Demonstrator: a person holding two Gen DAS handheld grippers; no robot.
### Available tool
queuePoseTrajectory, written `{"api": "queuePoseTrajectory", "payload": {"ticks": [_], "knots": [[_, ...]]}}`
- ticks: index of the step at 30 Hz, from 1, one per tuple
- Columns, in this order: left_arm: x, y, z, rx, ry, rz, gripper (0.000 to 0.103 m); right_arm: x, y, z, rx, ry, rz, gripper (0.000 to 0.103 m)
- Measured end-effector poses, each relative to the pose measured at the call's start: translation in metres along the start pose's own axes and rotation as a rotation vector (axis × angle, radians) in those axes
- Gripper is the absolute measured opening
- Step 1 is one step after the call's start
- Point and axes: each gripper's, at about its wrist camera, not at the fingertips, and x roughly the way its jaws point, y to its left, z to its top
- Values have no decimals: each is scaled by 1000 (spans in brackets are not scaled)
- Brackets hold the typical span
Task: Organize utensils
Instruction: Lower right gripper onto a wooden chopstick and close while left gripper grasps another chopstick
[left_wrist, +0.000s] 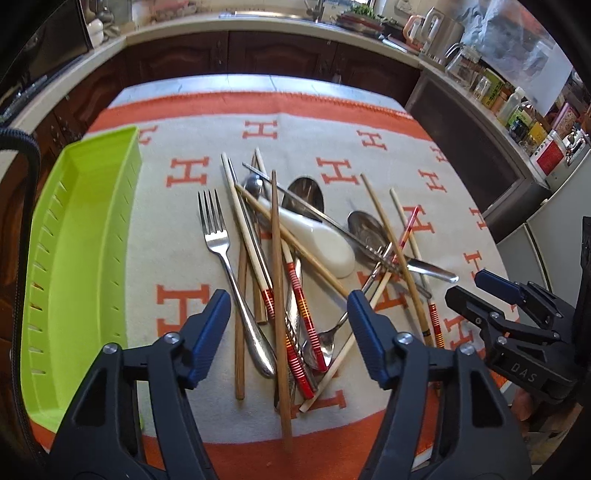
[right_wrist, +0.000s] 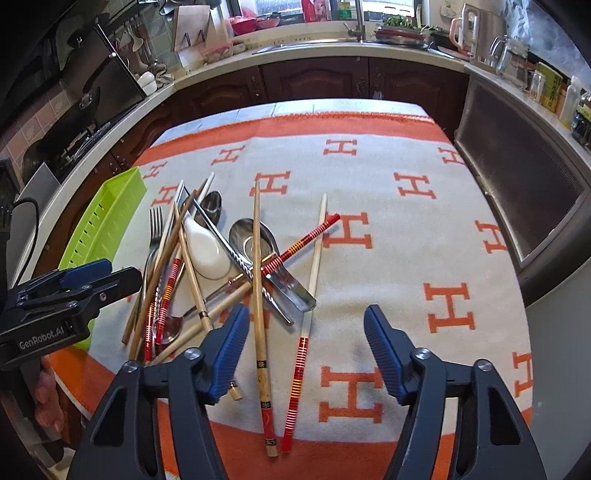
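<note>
Both grippers tilted down over utensil pile (left_wrist: 295, 266); left gripper (left_wrist: 288, 332), right gripper (right_wrist: 303, 347) jaws parted, empty

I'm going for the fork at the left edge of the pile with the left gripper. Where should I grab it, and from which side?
Take the fork at its bare neck just below the tines, coming from above with the left gripper, jaws across the handle. Its lower handle runs under the chopsticks, while the neck lies clear on the cloth, on the side nearest the green tray.

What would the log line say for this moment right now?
left gripper: open, above utensil pile | right gripper: open, over chopsticks | green tray: empty, left of pile | nothing held
</note>
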Motion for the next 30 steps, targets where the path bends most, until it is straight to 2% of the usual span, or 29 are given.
{"api": "queuePoseTrajectory", "payload": {"ticks": [2, 7, 13, 15, 16, 18, 20, 27, 28, 29, 30], "knots": [[12, 0, -1, -4, 26, 0, 58, 7, -1, -1, -9, 14, 26, 51], [33, 5, 0, -28, 73, -14, 42, 21, 8, -2, -61, 38, 75, 41], [37, 13, 4, -65, 78, -30, 32, 41, 21, -6, -113, 80, 113, 25], [39, 15, 6, -75, 85, -34, 29, 47, 24, -8, -119, 93, 116, 18], [40, 16, 6, -77, 90, -33, 28, 51, 24, -9, -118, 100, 118, 9], [38, 17, 6, -78, 98, -32, 20, 52, 23, -11, -104, 89, 125, 8], [39, 17, 6, -76, 103, -34, 17, 50, 21, -11, -93, 82, 139, 8], [44, 11, 7, -62, 114, -13, 16, 41, 9, -11, -53, 60, 162, 7], [44, 10, 7, -55, 110, -2, 13, 40, 8, -10, -47, 55, 166, 7], [44, 9, 8, -48, 106, 13, 5, 38, 7, -9, -43, 52, 170, 7], [44, 8, 7, -44, 102, 14, 5, 37, 7, -9, -39, 47, 174, 7]]}}
